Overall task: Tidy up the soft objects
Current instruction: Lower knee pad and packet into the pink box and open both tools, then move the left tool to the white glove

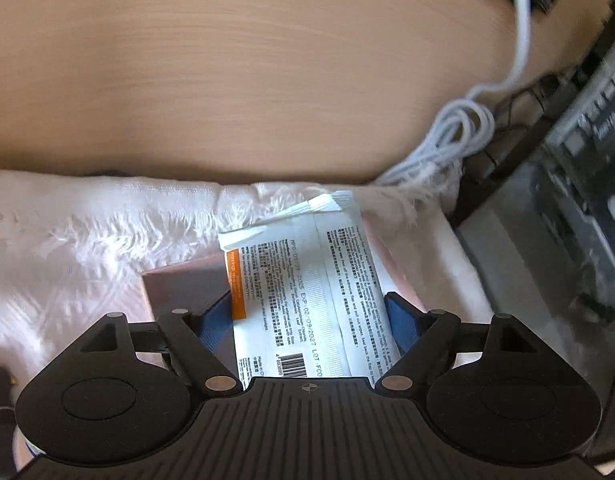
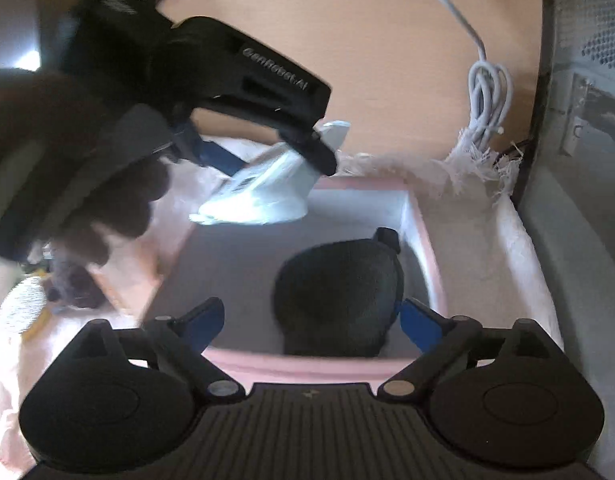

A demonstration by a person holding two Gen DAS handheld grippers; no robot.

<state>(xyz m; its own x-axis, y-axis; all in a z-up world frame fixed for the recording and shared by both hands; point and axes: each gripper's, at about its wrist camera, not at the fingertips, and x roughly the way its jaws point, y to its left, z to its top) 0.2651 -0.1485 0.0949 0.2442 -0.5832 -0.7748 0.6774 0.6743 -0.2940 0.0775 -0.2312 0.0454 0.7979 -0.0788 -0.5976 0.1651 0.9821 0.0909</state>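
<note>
My left gripper [image 1: 307, 304] is shut on a white printed packet [image 1: 307, 272], which hangs over a pink box [image 1: 179, 284]. The right wrist view shows the same left gripper [image 2: 279, 164] holding the packet [image 2: 263, 196] above the box's far left corner, with a person's hand [image 2: 107, 200] behind it. My right gripper [image 2: 311, 308] stands open over the near rim of the pink box [image 2: 307, 368]. A black soft object [image 2: 339, 292] lies inside the box by the right wall, below and between the right fingers, and neither pad presses on it.
The box sits on a white fringed cloth [image 1: 87, 240] spread on a wooden table [image 1: 247, 72]. A coiled white cable [image 2: 489, 92] lies behind the box at the right. Dark equipment [image 1: 579, 160] stands past the table's right edge.
</note>
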